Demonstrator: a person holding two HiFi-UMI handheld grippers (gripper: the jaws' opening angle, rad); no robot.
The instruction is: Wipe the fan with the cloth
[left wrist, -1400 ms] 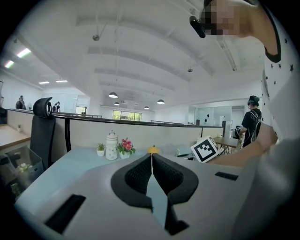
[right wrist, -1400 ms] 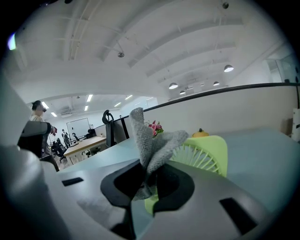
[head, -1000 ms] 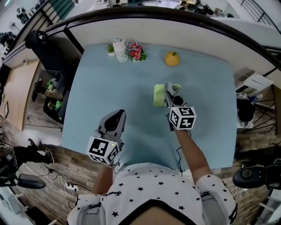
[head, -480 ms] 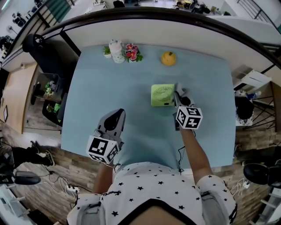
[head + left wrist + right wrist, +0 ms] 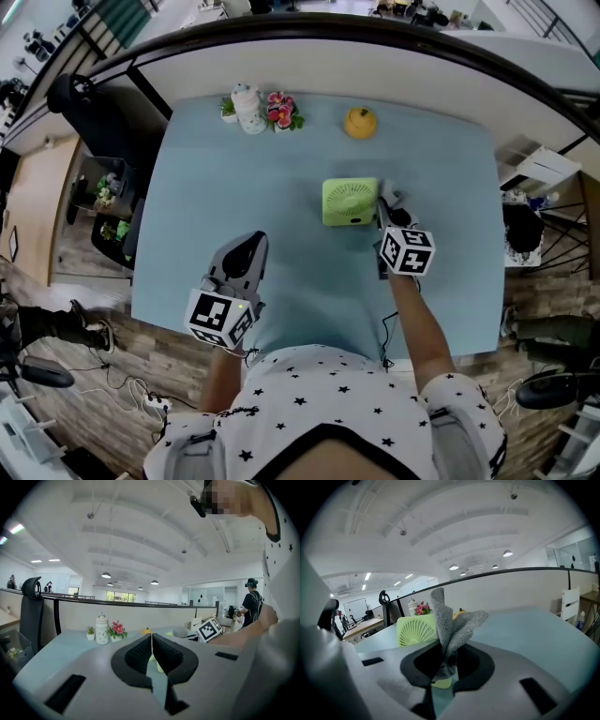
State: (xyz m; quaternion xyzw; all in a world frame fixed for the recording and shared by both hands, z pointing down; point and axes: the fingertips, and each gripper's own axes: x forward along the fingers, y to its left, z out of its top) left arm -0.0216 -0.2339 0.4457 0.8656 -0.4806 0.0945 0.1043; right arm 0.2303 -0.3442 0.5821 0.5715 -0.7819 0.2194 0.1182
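The pale blue table [image 5: 234, 178] fills the middle of the head view. The green fan [image 5: 349, 202] stands right of centre with its round grille turned towards the person, probably so the face and edges are easy to reach.

The left gripper [image 5: 246, 251] sits at lower left, near the table's front edge and well apart from the fan. Its tongs are pressed together on nothing, so it seems to be merely parked out of the way.

The right gripper [image 5: 384, 206] is at the fan's right edge, its tongs clamped on the grey cloth [image 5: 452, 620]. The loose folds stick out past the tips, so fabric rather than plastic meets the fan, and this looks like a pass along that side.

A white jar [image 5: 247, 105], pink flowers [image 5: 281, 111] and a yellow fruit-like ornament [image 5: 359, 123] line the far edge at top.

A second ago the fan showed narrow and edge-on with the right gripper across it. Now its full grille shows and the gripper has slid off to the right. The left gripper has not moved.
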